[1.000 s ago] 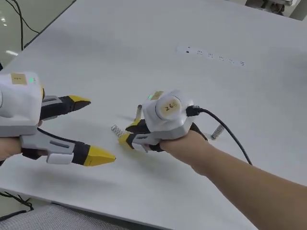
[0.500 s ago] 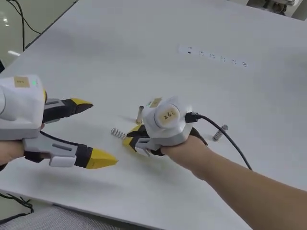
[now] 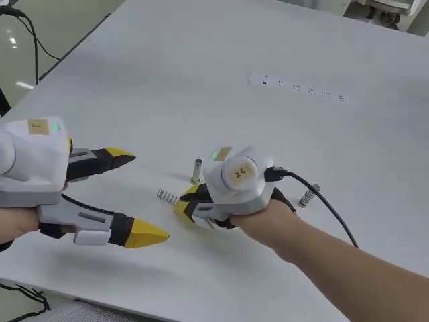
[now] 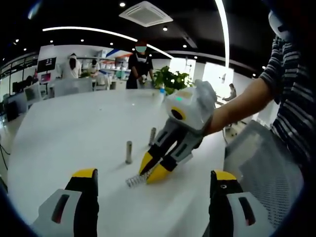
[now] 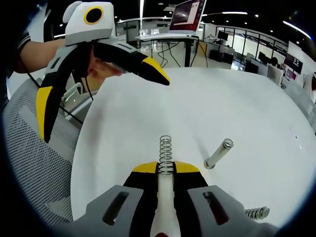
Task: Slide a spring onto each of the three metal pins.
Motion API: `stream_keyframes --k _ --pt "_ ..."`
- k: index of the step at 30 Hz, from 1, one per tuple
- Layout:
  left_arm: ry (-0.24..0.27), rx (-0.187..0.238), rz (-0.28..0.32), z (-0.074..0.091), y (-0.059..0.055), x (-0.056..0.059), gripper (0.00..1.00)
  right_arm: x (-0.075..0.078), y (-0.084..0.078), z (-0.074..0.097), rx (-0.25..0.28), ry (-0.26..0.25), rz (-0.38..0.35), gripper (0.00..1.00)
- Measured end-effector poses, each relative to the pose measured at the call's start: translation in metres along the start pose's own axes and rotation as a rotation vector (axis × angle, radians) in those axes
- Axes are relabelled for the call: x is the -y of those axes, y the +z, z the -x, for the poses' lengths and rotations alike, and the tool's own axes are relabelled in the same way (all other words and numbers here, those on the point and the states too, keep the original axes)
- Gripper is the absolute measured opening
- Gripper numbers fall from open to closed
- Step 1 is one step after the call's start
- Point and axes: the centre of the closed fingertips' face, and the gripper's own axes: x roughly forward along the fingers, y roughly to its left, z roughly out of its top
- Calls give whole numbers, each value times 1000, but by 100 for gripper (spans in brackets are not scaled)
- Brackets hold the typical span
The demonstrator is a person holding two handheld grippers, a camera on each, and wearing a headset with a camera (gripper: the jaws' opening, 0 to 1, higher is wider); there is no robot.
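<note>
While right gripper point(image 5: 166, 170) nips the near end of the spring point(image 5: 165, 148), lying just beside the pin point(image 5: 218, 154), left gripper point(image 3: 147, 196) hangs spread, further from pin. Spring prob. light, bendy, slippery; hold near end, gentle squeeze.

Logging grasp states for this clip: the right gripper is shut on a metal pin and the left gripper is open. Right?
Not quite. The right gripper is shut on a spring's end, as the right gripper view shows; the metal pin stands apart from it. The left gripper is open, as stated.
</note>
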Motion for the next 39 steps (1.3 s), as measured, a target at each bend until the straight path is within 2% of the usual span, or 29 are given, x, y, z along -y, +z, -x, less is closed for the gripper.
stream_keyframes --k 14,24,29,34,39 --pt "-47 -1 -20 -14 7 12 88 8 1 44 31 -26 14 8" --pt "-90 4 -28 -24 11 22 83 13 -6 72 31 -44 48 8" --pt "-105 4 -29 -28 13 25 81 13 -8 82 26 -37 77 8" --pt "-126 2 -33 -32 15 30 79 15 -11 89 29 -36 75 8" --pt "-143 -5 -36 -38 14 31 78 11 -18 94 18 -13 100 8"
